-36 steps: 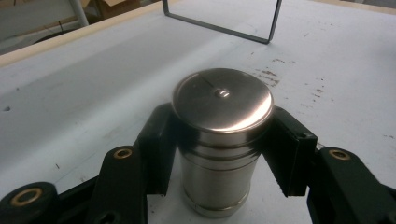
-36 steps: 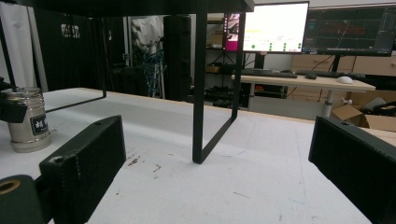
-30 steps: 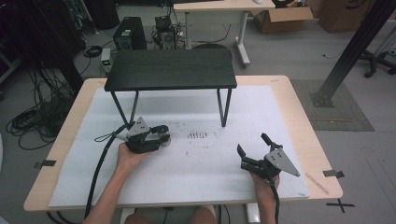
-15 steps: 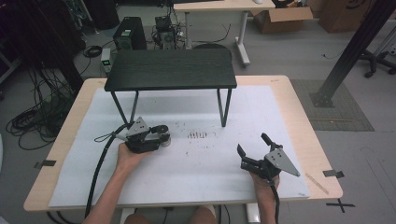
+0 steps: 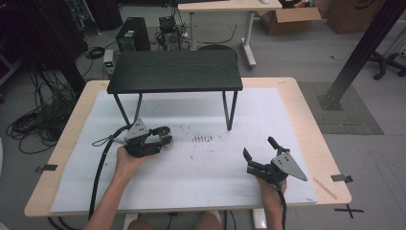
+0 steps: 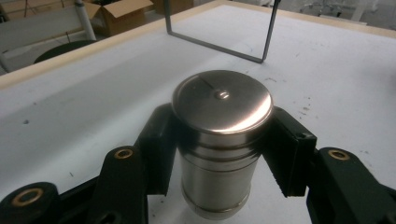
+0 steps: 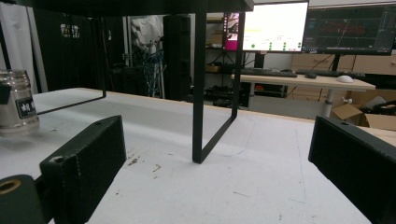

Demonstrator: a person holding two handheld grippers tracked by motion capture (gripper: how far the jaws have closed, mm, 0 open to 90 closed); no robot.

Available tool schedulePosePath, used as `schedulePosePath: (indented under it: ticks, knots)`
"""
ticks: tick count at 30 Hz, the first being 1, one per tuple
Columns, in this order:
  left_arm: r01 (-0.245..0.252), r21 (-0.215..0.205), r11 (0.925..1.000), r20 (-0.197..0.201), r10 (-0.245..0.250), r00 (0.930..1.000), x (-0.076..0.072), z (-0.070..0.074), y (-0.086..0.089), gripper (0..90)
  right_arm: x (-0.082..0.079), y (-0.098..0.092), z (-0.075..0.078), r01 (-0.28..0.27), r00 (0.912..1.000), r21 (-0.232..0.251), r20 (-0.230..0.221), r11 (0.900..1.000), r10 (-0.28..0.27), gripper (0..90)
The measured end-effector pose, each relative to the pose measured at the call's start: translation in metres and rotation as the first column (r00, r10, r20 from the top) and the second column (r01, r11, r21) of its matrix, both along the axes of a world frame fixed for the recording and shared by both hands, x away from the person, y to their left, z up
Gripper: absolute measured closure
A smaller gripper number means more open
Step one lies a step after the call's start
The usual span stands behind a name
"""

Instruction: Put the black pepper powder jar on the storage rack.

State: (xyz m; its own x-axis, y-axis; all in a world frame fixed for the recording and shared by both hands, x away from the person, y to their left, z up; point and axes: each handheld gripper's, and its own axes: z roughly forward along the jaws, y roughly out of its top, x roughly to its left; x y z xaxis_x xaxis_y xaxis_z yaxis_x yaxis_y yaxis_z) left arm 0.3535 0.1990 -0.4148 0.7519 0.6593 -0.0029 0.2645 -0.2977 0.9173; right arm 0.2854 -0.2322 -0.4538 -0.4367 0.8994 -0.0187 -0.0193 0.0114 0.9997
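Observation:
A steel canister [image 6: 222, 135] with a round lid stands upright on the white mat [image 5: 210, 167]. My left gripper [image 5: 162, 138] is shut on it, its black pads [image 6: 286, 149] pressing both sides just below the lid. In the high view the canister [image 5: 166, 136] sits left of centre, in front of the black stand's left legs. My right gripper [image 5: 258, 146] rests near the front right of the mat, jaws wide open with nothing between them. In the right gripper view the canister [image 7: 16, 102] is far off at the left edge.
A low black stand [image 5: 174, 72] on thin metal legs spans the back of the mat; one leg [image 7: 200, 84] rises just ahead of my right gripper. Dark smudges [image 5: 203, 139] mark the mat's middle. The wooden table edge [image 5: 330, 158] borders the mat.

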Motion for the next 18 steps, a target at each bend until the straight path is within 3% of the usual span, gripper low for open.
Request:
schedulePosePath:
  ticks: [18]
  knots:
    - [0.019, -0.011, 0.9998, 0.022, -0.019, 0.9996, -0.01, 0.051, 0.007, 49.2, 0.0, 0.0, 0.0, 0.0, 1.0, 0.001, -0.003, 1.0, 0.0, 4.0]
